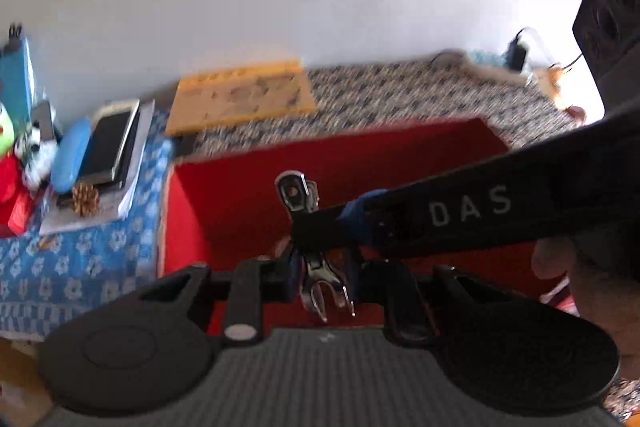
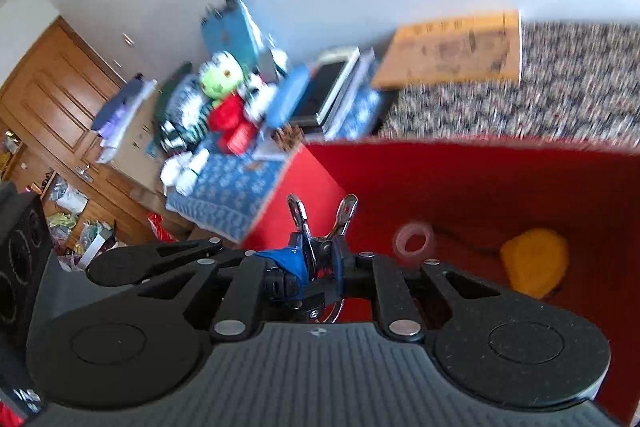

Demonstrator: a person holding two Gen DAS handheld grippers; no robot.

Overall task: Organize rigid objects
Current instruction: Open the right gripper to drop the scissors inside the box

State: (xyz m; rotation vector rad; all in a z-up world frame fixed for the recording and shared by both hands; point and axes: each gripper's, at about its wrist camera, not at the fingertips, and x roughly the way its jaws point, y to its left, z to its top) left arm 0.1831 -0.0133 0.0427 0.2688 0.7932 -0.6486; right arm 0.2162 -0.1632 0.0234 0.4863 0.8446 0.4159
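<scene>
Red box: holds tape roll and yellow object. Metal clip above it, both grippers, right and left, clamped on it; not yet released.

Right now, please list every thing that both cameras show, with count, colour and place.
metal clip: one, silver, pinched by both grippers over the box
box: one, red, below the grippers
tape roll: one, clear pinkish, inside the box
yellow object: one, inside the box, right of the tape roll
cardboard sheet: one, tan, by the wall
phone: one, dark, on the stack on the blue cloth
pine cone: one, brown, beside the stack
plush toys: several, green, red, white
left gripper: black, shut on the clip
right gripper: black, shut on the clip
</scene>
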